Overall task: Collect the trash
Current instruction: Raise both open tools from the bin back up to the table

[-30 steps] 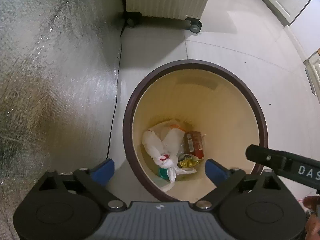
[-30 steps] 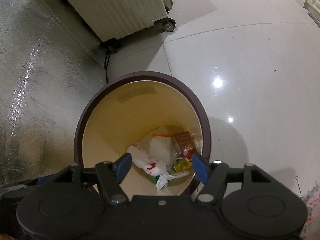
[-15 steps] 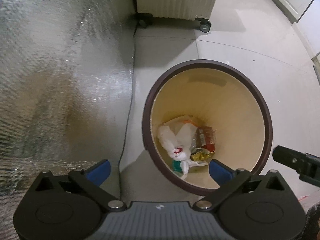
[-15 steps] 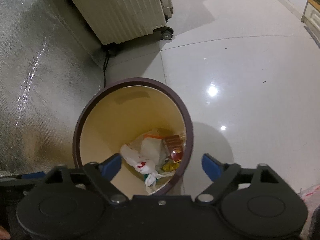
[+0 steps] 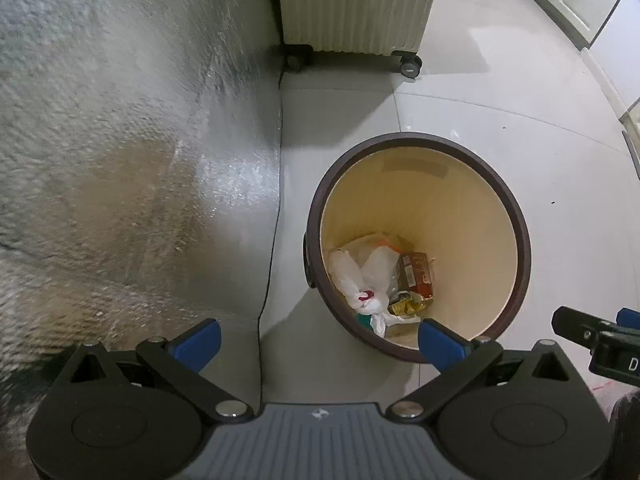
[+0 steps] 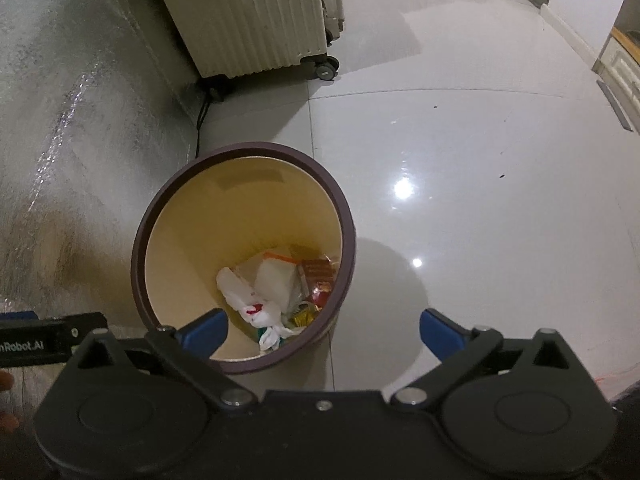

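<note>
The left gripper (image 5: pixel 318 342) and right gripper (image 6: pixel 322 334) both hover with fingers spread wide, holding nothing. The trash bin (image 5: pixel 516 216) stands on the tiled floor (image 6: pixel 480 160), wrappers and bags (image 5: pixel 376 276) inside, foil mat (image 5: pixel 120 160) beside it, bare tiles to its right.

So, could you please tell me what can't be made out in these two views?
- Bin floor: mostly covered by the white bag and red carton.
- Carton print: too small, both views.
- Pale object, left view: cut off by the edge.
- Radiator top: cut off, both views.
</note>
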The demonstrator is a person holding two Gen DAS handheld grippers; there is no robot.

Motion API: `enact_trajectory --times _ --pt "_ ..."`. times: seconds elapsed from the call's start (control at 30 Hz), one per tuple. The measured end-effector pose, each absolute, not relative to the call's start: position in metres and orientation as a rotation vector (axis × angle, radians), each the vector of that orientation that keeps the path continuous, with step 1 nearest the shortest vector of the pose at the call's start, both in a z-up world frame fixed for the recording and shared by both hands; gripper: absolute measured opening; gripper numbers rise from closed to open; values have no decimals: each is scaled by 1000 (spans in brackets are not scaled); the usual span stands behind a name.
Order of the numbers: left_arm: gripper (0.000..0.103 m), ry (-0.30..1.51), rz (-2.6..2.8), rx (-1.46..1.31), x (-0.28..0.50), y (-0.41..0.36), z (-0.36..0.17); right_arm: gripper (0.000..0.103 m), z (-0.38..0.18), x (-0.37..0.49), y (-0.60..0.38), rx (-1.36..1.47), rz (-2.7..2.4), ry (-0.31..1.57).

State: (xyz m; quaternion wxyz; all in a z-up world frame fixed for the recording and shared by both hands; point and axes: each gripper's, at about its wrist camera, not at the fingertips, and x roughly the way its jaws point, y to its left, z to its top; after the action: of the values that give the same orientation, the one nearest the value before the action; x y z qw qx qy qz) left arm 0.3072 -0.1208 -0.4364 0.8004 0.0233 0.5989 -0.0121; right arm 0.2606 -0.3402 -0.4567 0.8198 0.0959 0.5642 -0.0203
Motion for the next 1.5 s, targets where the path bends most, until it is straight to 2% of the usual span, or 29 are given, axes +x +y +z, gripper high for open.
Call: enact_trajectory --times 0.63,1.5 --pt "103 1183 -53 66 248 -120 -360 103 -383 199 -349 179 -98 1110" --pt "103 754 -190 94 147 -131 -131 103 -181 106 -363 175 -114 732"
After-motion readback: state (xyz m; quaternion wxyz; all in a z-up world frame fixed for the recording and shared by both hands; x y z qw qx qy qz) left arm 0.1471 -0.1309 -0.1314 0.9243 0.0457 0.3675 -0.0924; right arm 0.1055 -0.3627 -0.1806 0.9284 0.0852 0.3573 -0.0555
